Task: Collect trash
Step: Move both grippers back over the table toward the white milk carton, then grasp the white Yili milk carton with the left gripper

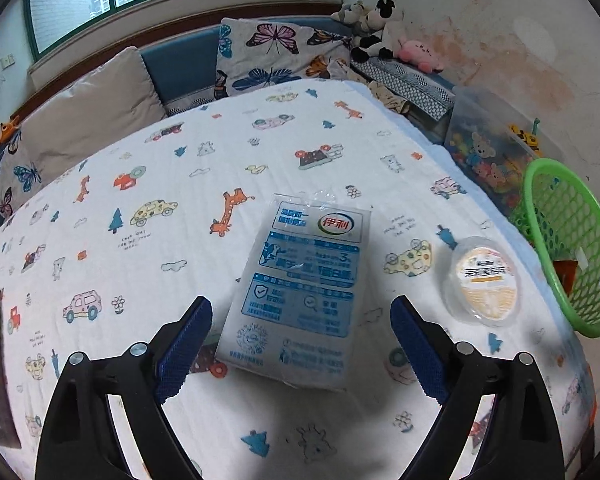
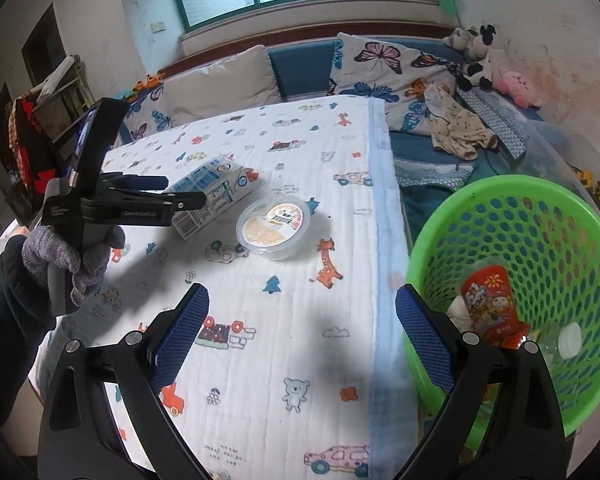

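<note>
A blue-and-white milk carton [image 1: 300, 292] lies flat on the patterned cloth [image 1: 172, 184]. My left gripper [image 1: 300, 344] is open, its jaws on either side of the carton's near end, not closed on it. The right wrist view shows the carton [image 2: 216, 188] with the left gripper [image 2: 172, 192] at it. A round clear lidded tub [image 1: 482, 280] lies to the carton's right, also in the right wrist view [image 2: 274, 226]. My right gripper [image 2: 300, 340] is open and empty, beside the green basket [image 2: 460, 216], which holds a red wrapper [image 2: 490, 304] and other trash.
The green basket [image 1: 540, 184] stands off the right edge of the cloth-covered surface. Pillows [image 1: 276, 52], plush toys [image 1: 376, 28] and a clear toy box [image 1: 488, 148] lie behind. Crumpled clothes [image 2: 460, 128] lie on the blue sofa.
</note>
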